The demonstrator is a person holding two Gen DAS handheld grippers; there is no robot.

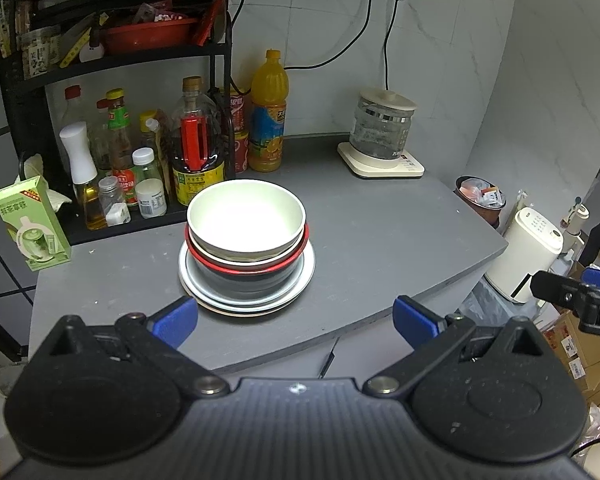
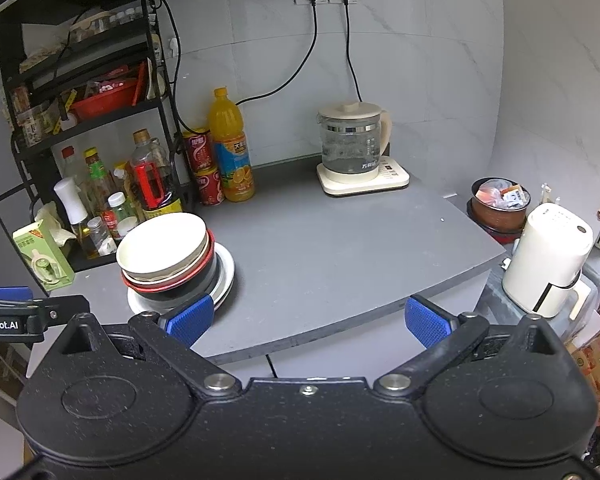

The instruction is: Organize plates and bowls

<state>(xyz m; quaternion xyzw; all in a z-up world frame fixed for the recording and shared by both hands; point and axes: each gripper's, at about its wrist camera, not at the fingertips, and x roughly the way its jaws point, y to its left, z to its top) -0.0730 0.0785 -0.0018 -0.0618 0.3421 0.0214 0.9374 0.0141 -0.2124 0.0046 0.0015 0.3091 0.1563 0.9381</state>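
One stack of dishes stands on the grey counter (image 1: 380,240). A cream bowl (image 1: 246,216) sits on top, nested in a red-rimmed bowl (image 1: 248,266) and a dark bowl, over a silver plate (image 1: 306,270) and a white plate beneath. In the right wrist view the same cream bowl (image 2: 162,246) and plates (image 2: 226,276) lie at the left. My left gripper (image 1: 296,322) hovers open just in front of the stack, nothing between its fingers. My right gripper (image 2: 308,320) is open over the counter's front edge, right of the stack. The right gripper's tip (image 1: 568,292) shows at the far right of the left wrist view.
A black rack (image 1: 120,60) with sauce bottles, an orange juice bottle (image 1: 268,116) and red cans line the back left. A green carton (image 1: 32,224) stands left of the stack. A glass kettle (image 1: 382,132) sits at the back right. A white appliance (image 2: 548,260) and a filled bowl (image 2: 500,200) lie beyond the counter's right edge.
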